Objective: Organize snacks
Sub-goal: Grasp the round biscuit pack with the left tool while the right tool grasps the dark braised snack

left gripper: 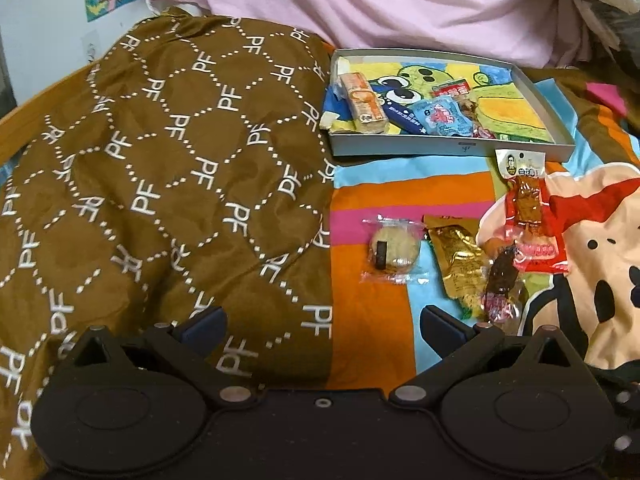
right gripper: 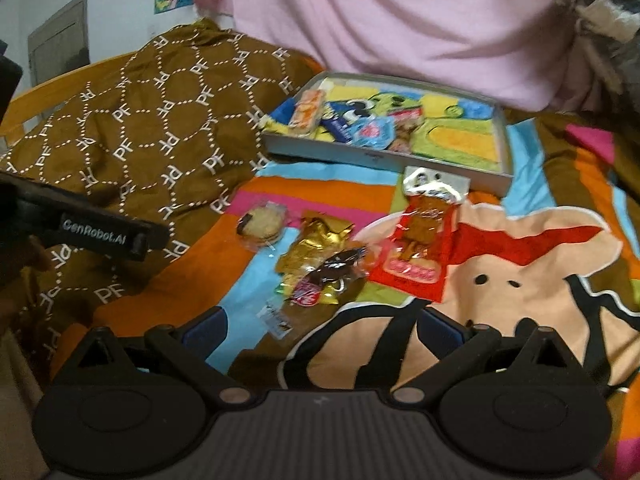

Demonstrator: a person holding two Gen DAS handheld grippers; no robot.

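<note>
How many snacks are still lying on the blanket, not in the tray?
4. The round cookie lies leftmost; the gold packet is beside it; the dark candy overlaps the gold packet; the red packet lies just before the tray.

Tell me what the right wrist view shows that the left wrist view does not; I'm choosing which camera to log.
Only the right wrist view shows the left hand-held gripper from the side, marked GenRobot.AI, and a grey wall panel. Only the left wrist view shows a wall socket and readable print on the red snack packet. Both share the grey tray holding snacks, the wrapped round biscuit, the gold packet, the brown PF-patterned cloth and the pink fabric. The right hand-held gripper is open and empty.
</note>
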